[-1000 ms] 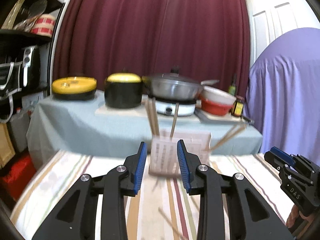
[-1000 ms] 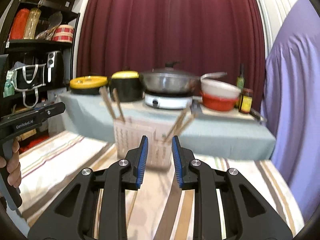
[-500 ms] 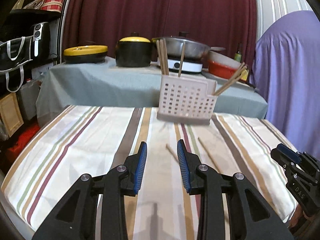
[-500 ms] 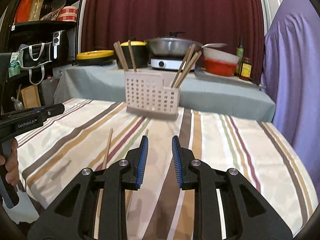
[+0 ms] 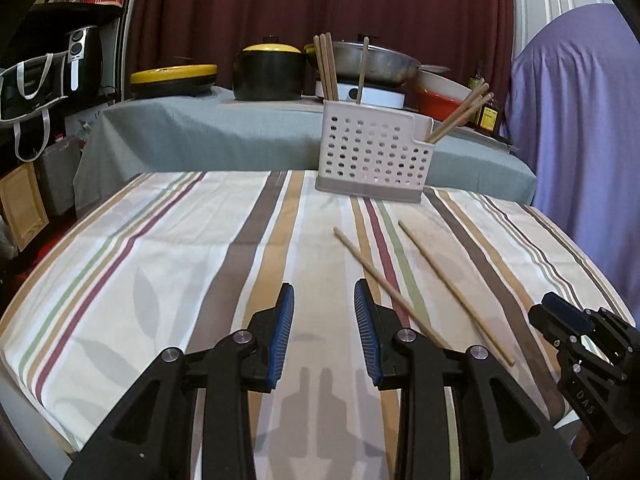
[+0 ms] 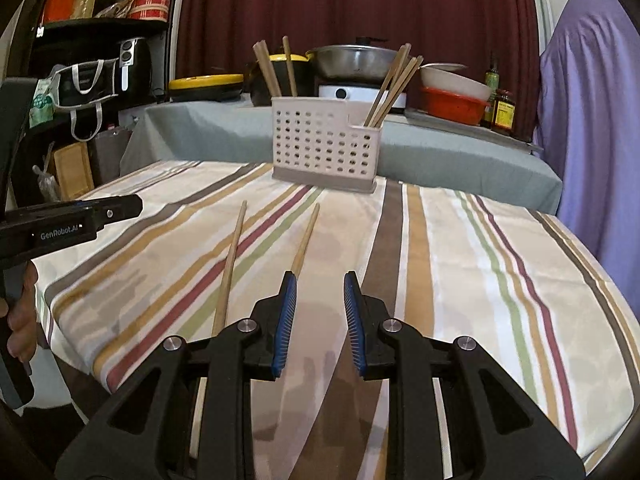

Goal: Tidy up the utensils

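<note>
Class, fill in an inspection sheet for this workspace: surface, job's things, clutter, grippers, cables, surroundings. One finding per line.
Surface: striped tablecloth covers the table.
Job's things: white perforated utensil holder at the far edge, chopsticks standing in it; two loose chopsticks lie flat on the cloth, apart.
Clutter: nothing seen on the striped cloth.
Grippers: left gripper and right gripper both open, empty, above the cloth.
Cables: nothing seen.
Surroundings: grey-covered table behind with yellow-lidded black pot, wok, red bowl; dark red curtain; shelves left.
</note>
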Demonstrator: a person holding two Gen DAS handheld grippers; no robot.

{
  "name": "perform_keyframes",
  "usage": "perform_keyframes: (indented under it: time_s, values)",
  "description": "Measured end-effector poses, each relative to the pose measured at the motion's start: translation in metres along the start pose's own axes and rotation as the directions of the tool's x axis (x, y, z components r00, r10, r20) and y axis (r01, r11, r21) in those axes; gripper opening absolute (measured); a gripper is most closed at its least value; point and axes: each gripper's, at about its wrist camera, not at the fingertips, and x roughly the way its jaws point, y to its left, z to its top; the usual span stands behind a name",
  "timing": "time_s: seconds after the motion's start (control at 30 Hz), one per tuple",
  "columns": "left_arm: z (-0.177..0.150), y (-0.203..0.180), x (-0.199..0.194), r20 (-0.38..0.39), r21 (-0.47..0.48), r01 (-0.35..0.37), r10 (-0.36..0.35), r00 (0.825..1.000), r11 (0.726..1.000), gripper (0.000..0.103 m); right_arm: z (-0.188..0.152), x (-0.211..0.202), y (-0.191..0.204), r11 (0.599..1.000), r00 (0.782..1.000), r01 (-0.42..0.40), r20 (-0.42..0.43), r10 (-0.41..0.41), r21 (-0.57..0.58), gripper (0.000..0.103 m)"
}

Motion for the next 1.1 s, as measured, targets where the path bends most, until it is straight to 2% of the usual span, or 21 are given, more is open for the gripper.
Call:
perform_keyframes:
  time_s: [0.57,0.87,0.93,1.0,1.03,1.1]
  values:
    - [-0.012,-0.006,-0.001,-0.029,-0.008,0.026,-0.026,0.999,1.000,0.032,-0.019,0.013,0.012,0.999,0.998,-0.032,-0.058,0.031,-0.014,0.024]
    - [-0.014,-0.012,-0.001,-0.039,0.003,0.038,-0.038,0.999,0.999,0.032,-0.021,0.013,0.017,0.998,0.997,-0.041,-0.061,0.039,-0.037,0.024]
    - [-0.014,-0.013,0.000,-0.045,0.002,0.043,-0.043,0.998,0.999,0.032,-0.022,0.015,0.018,0.998,0.997,-0.044,-0.071,0.041,-0.043,0.023]
    - [-0.015,-0.016,0.001,-0.052,0.003,0.051,-0.051,0.997,0.999,0.032,-0.023,0.018,0.018,0.998,0.996,-0.048,-0.082,0.045,-0.042,0.016]
    - [-0.016,-0.018,0.001,-0.054,0.007,0.054,-0.053,0.997,0.999,0.032,-0.023,0.019,0.018,0.998,0.995,-0.048,-0.088,0.045,-0.043,0.009]
    - [-0.017,-0.023,0.001,-0.056,0.019,0.059,-0.058,0.997,0.998,0.032,-0.023,0.019,0.016,0.998,0.995,-0.043,-0.087,0.039,-0.043,0.006]
